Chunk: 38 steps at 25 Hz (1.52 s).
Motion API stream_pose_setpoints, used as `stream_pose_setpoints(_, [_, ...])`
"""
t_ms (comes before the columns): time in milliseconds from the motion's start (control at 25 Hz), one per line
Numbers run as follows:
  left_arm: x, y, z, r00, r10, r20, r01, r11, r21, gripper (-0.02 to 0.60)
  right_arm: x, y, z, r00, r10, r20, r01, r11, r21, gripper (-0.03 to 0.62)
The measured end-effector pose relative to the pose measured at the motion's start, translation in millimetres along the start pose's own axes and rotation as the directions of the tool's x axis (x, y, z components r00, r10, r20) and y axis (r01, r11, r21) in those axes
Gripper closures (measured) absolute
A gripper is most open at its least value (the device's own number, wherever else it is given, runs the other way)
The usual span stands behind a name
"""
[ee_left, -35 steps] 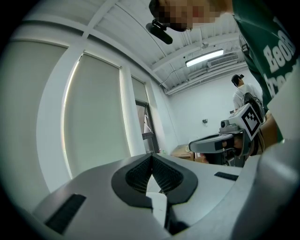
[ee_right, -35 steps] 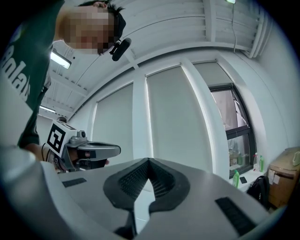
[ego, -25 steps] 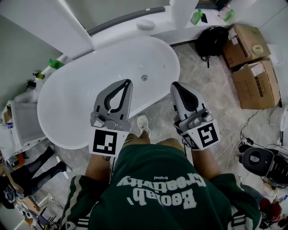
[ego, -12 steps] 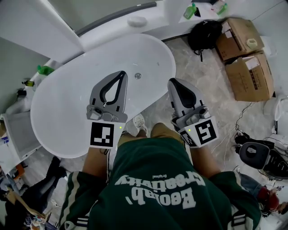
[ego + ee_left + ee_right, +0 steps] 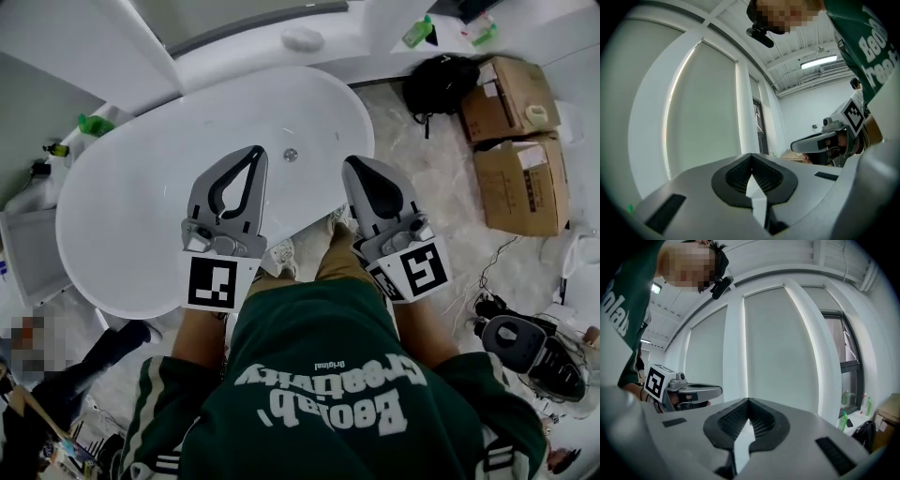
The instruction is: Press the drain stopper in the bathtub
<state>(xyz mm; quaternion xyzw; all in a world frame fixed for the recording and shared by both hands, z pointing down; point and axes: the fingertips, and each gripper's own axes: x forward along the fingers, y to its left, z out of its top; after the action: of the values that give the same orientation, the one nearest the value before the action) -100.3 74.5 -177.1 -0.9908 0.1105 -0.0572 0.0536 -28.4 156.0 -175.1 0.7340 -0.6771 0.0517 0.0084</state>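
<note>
A white oval bathtub (image 5: pixel 141 216) fills the upper left of the head view. Its small round metal drain stopper (image 5: pixel 291 155) sits in the tub floor toward the far right end. My left gripper (image 5: pixel 256 152) hangs over the tub, shut and empty, with its tips just left of the stopper in the picture. My right gripper (image 5: pixel 350 162) is also shut and empty, above the tub's right rim. In the gripper views the left gripper (image 5: pixel 751 155) and the right gripper (image 5: pixel 749 400) point up at blinds and ceiling, and each shows the other gripper beside it.
Two cardboard boxes (image 5: pixel 520 178) and a black backpack (image 5: pixel 441 82) lie on the marble floor at right. Green bottles (image 5: pixel 419 33) stand on the ledge behind the tub. A black device with cables (image 5: pixel 516 342) is at lower right. My shoe (image 5: pixel 278 255) is beside the tub.
The view has shifted a little, so the tub and stopper sit slightly differently in the picture. Both grippers stay shut side by side; the right one has edged left, nearer the tub rim.
</note>
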Motion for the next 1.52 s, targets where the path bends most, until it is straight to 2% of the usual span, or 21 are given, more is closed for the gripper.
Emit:
stream_pose_setpoints(160, [18,8,-18,0.997,0.068,-0.042,-0.068,0.998,-0.008,0.574,27,-13,-11,0.995,0.092,-0.026,-0.092,0.996,0.013,0.586])
stream_pose_setpoints(320, [51,15,-39,0.984,0.146,-0.102,-0.148,0.989,-0.017,0.574,55,-36,-24,0.976,0.207,-0.060,-0.205,0.978,0.037,0.586])
stream_pose_setpoints(520, [92,23,-68,0.945,0.275,-0.176,-0.289,0.955,-0.062,0.574,94,-79,-32,0.937,0.343,-0.073,-0.341,0.939,0.039,0.586])
stream_pose_setpoints(720, [130,25,-93,0.905,0.350,-0.240,-0.373,0.926,-0.056,0.574,128,-116,-62,0.890,0.443,-0.104,-0.439,0.896,0.067,0.586])
stream_pose_setpoints(960, [150,24,-147,0.861,0.376,-0.343,-0.415,0.909,-0.046,0.574,154,-129,-128,0.836,0.516,-0.186,-0.502,0.856,0.120,0.586])
stream_pose_setpoints(1120, [158,31,-191,0.861,0.383,-0.334,-0.418,0.908,-0.038,0.574,170,-132,-177,0.822,0.524,-0.222,-0.506,0.851,0.139,0.586])
stream_pose_setpoints(1240, [155,28,-244,0.851,0.373,-0.369,-0.434,0.896,-0.095,0.575,177,-130,-224,0.816,0.511,-0.271,-0.489,0.860,0.148,0.586])
stream_pose_setpoints(1320, [154,24,-278,0.849,0.353,-0.394,-0.430,0.894,-0.125,0.575,181,-124,-254,0.804,0.515,-0.297,-0.491,0.857,0.156,0.586])
stream_pose_setpoints(1440, [156,23,-320,0.854,0.338,-0.395,-0.414,0.902,-0.124,0.575,190,-113,-306,0.783,0.522,-0.339,-0.506,0.851,0.141,0.586])
stream_pose_setpoints(1520, [154,23,-346,0.851,0.339,-0.401,-0.422,0.896,-0.137,0.575,193,-104,-343,0.764,0.519,-0.383,-0.508,0.850,0.140,0.586])
